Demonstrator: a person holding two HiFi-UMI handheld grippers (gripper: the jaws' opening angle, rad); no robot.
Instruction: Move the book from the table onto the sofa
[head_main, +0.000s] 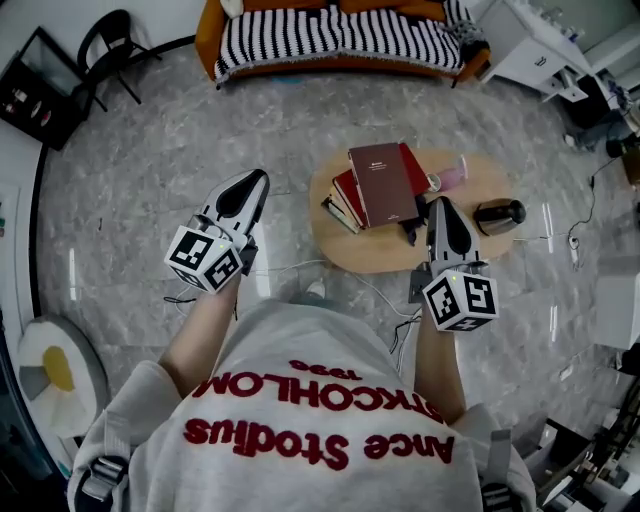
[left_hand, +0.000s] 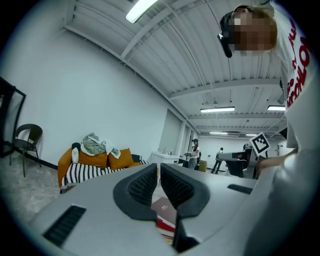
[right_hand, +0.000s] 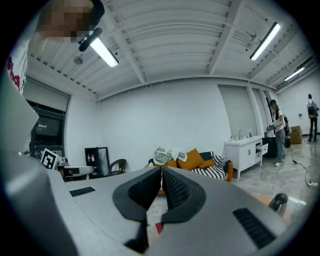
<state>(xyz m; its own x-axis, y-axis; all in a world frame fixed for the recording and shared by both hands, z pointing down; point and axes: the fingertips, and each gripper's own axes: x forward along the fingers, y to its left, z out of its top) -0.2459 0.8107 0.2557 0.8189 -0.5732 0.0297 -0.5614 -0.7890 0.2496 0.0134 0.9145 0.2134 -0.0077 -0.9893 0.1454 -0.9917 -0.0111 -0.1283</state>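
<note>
A dark red book (head_main: 383, 183) lies on top of a small stack of books on the low round wooden table (head_main: 345, 248); the same stack of books (left_hand: 165, 214) shows low between the jaws in the left gripper view. The orange sofa (head_main: 340, 38) with its striped cover stands beyond the table, and as the sofa (left_hand: 95, 167) and the sofa (right_hand: 200, 162) in the gripper views. My left gripper (head_main: 258, 180) is shut and empty, left of the table over the floor. My right gripper (head_main: 439, 205) is shut and empty over the table's right part, just right of the books.
A dark flask (head_main: 499, 213) lies on the table's right side, a pink thing (head_main: 453, 177) near the books. Cables (head_main: 300, 267) trail on the marble floor. A black chair (head_main: 105, 45) stands far left, a white cabinet (head_main: 545, 50) far right. People stand in the background (left_hand: 194, 152).
</note>
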